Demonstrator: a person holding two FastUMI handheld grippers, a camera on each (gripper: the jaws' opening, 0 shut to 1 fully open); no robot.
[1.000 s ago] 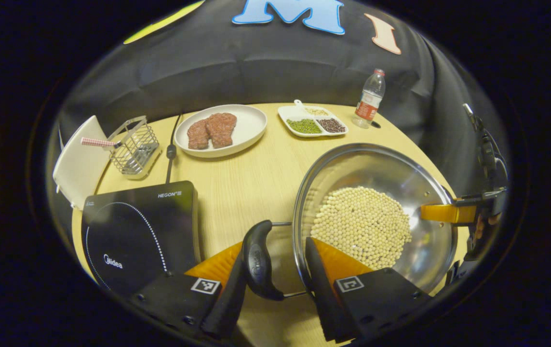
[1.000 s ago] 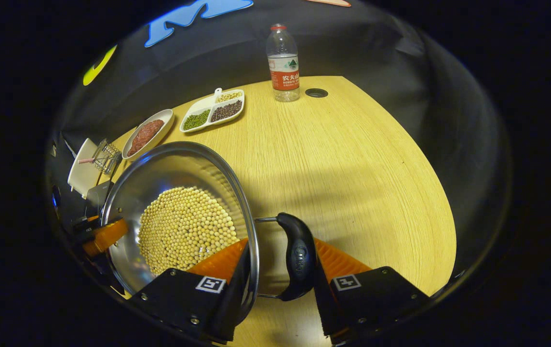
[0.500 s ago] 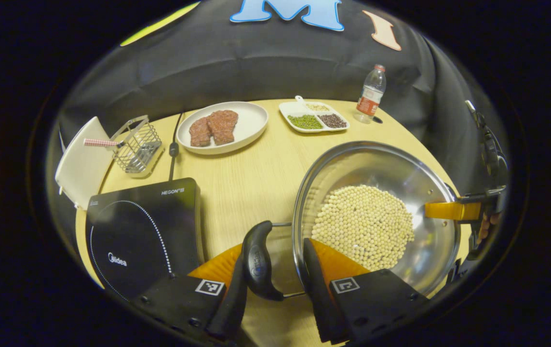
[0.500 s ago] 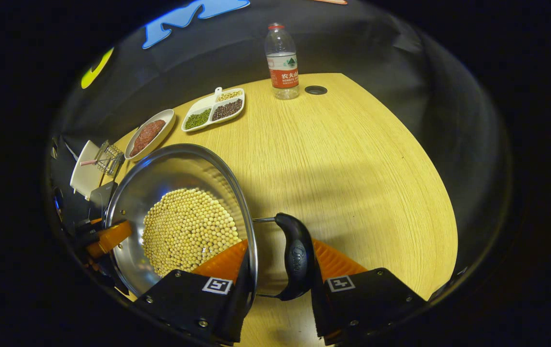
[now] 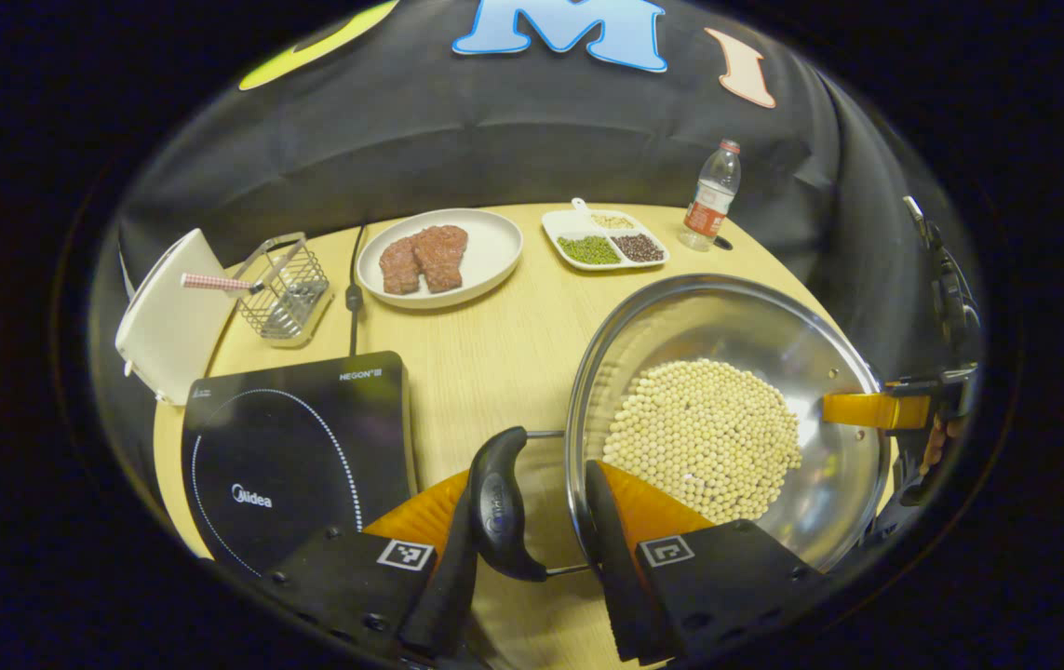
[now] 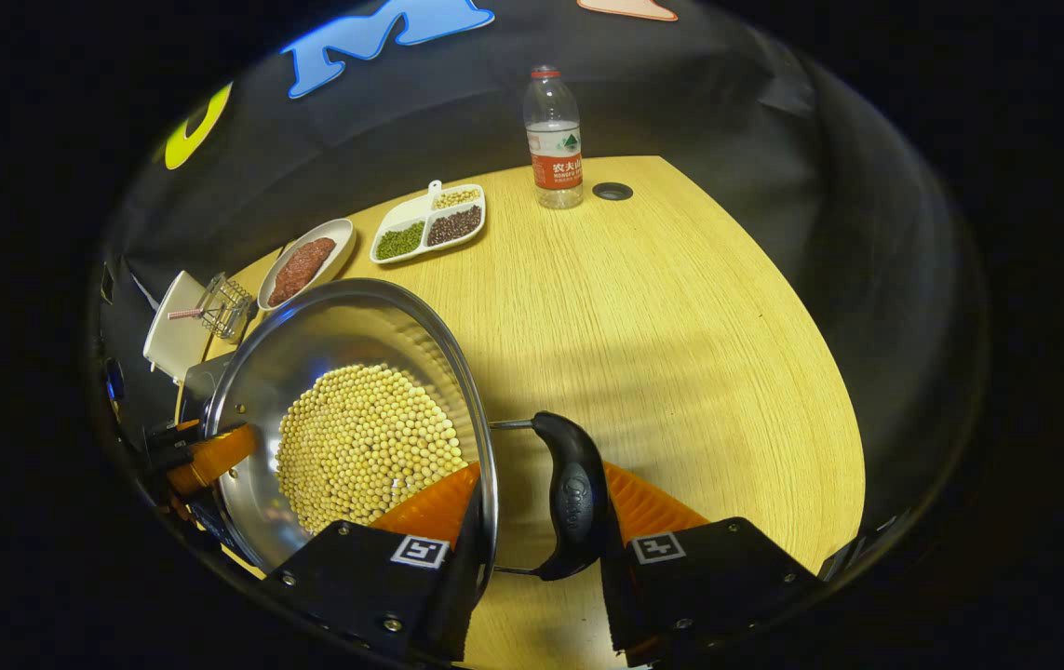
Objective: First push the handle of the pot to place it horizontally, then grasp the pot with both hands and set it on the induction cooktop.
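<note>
Steel and shiny, the pot (image 5: 727,409) is seen filled with pale round beans (image 5: 704,437) across its bottom, over the wooden table (image 5: 494,344); whether it rests on the wood or is lifted cannot be told. It is gripped at both sides. In the left gripper view, the left gripper (image 5: 532,521) is clamped across one black handle (image 5: 497,502) and the pot's rim: one finger (image 5: 443,568) lies outside the handle, the other (image 5: 611,530) sits inside the wall against the beans. In the right gripper view the right gripper (image 6: 536,530) is set the same way on the opposite handle (image 6: 573,493), with one finger (image 6: 466,558) inside the rim and the other outside the black grip. Both jaws are closed on handle and rim together.

The cooktop (image 5: 299,456) is seen in the left gripper view as a black slab, left of the pot and apart from it, with a strip of bare wood between. Behind it a wire basket (image 5: 285,284) is seen, with a white board (image 5: 168,316) leaning beside it. Farther back lie a plate (image 5: 485,261) bearing two pieces of meat (image 5: 424,256), a divided dish (image 5: 601,242) of green, dark and pale grains, and an upright bottle (image 6: 555,135) near a round hole (image 6: 612,191) in the table
</note>
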